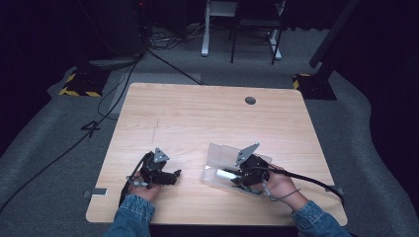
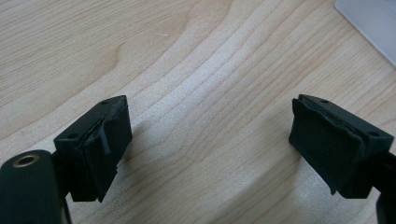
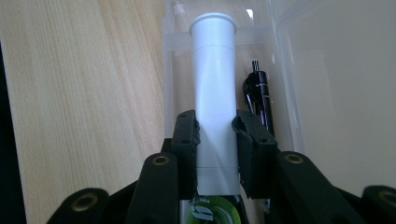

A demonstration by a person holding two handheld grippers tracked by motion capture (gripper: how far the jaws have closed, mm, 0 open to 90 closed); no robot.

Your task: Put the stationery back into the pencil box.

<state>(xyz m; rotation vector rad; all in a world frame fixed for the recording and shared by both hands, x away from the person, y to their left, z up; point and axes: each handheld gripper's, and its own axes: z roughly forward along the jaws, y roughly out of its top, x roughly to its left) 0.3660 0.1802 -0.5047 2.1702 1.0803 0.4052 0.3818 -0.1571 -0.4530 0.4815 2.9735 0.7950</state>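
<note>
My right gripper [image 3: 215, 135] is shut on a white cylindrical tube [image 3: 214, 84], its pads pressing both sides. The tube lies lengthwise in a clear plastic box [image 3: 280, 56], low over its tray. A black pen [image 3: 258, 95] lies in the box beside the tube, and something green shows under the jaws. In the high view the right gripper [image 1: 236, 174] sits over the open clear box [image 1: 217, 158] with the white tube [image 1: 226, 173] pointing left. My left gripper [image 1: 174, 175] rests on the wooden table [image 1: 207, 118], left of the box. Its jaws [image 2: 210, 144] stand open over bare wood.
The box lid stands up behind the tray; a corner of the box [image 2: 373, 23] shows in the left gripper view. A round grommet hole [image 1: 250, 100] sits near the table's far edge. Cables trail off the table's near side from both grippers.
</note>
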